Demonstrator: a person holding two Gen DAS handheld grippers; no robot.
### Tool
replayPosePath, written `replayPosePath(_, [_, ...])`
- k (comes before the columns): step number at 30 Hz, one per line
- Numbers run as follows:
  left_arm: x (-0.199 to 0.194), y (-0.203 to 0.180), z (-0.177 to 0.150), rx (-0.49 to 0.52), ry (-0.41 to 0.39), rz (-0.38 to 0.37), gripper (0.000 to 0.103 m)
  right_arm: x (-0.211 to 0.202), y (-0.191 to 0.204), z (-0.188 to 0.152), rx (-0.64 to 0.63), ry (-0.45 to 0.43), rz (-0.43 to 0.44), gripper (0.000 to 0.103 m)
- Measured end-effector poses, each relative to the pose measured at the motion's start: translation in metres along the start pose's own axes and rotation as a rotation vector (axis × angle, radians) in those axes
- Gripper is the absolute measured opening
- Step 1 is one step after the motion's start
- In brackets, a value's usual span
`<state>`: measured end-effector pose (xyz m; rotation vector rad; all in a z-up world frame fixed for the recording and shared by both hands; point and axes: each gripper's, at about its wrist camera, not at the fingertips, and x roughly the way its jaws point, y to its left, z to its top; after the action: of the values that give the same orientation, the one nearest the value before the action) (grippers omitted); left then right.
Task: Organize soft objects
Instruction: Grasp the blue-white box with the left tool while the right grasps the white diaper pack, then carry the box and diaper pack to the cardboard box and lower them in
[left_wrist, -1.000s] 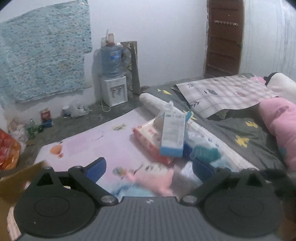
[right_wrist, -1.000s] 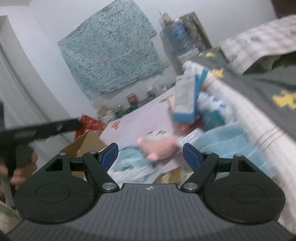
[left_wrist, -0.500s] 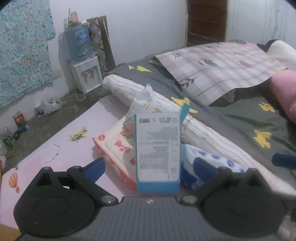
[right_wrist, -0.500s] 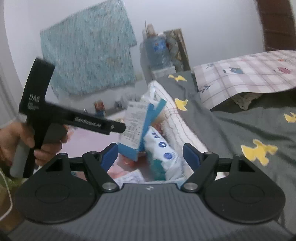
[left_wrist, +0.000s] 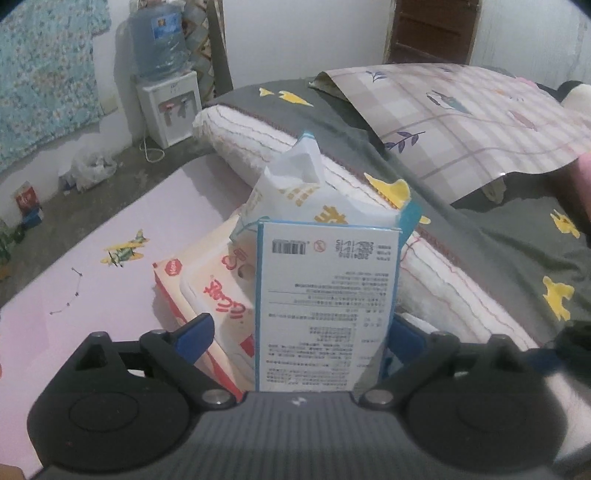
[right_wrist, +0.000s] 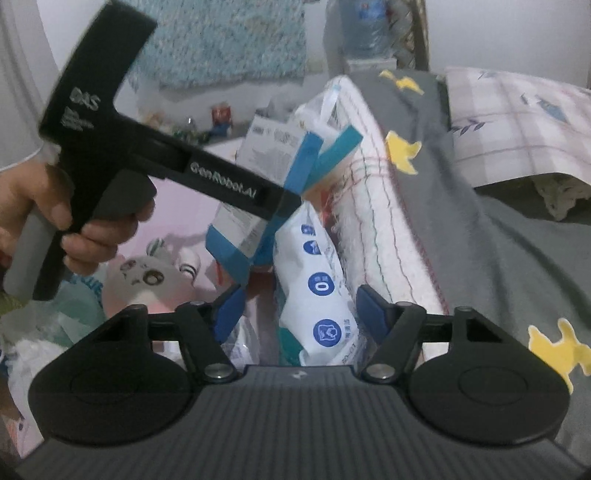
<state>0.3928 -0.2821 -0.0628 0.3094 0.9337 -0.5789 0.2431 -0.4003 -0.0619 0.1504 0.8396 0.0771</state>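
A white and blue tissue box (left_wrist: 327, 306) stands upright between the fingers of my left gripper (left_wrist: 299, 332), which is open around it. A white tissue pack (left_wrist: 306, 195) leans behind it and a pink wipes pack (left_wrist: 207, 295) lies to its left. In the right wrist view the box (right_wrist: 258, 184) shows with the left gripper body (right_wrist: 166, 162) across it. My right gripper (right_wrist: 299, 306) is open around a white pack with blue circles (right_wrist: 321, 295). A pink plush toy (right_wrist: 147, 280) lies on the mat at the left.
The pile leans against a rolled white mattress edge (left_wrist: 424, 266) of a bed with a grey sheet (left_wrist: 517, 251). A pink mat (left_wrist: 110, 266) covers the floor. A water dispenser (left_wrist: 166, 92) stands by the far wall. A checked cloth (left_wrist: 480, 110) lies on the bed.
Both grippers have moved forward to the pile. The box now stands between my left fingers, and the blue-circle pack now lies between my right fingers.
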Motion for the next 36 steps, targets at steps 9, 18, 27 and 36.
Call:
replayPosePath(9, [-0.004, 0.01, -0.003, -0.066, 0.019, -0.011, 0.072, 0.019, -0.014, 0.007, 0.072, 0.045, 0.038, 0.042])
replayPosePath(18, [-0.058, 0.021, 0.001, -0.102, -0.083, -0.029, 0.072, 0.001, -0.029, 0.001, 0.204, -0.065, 0.056, 0.035])
replayPosePath(27, [-0.172, 0.054, -0.013, -0.175, -0.211, -0.011, 0.072, -0.037, -0.034, 0.017, 0.333, -0.21, 0.126, 0.035])
replayPosePath(36, [-0.307, 0.117, -0.09, -0.288, -0.304, 0.154, 0.072, -0.102, 0.01, 0.025, 0.289, -0.332, 0.165, 0.035])
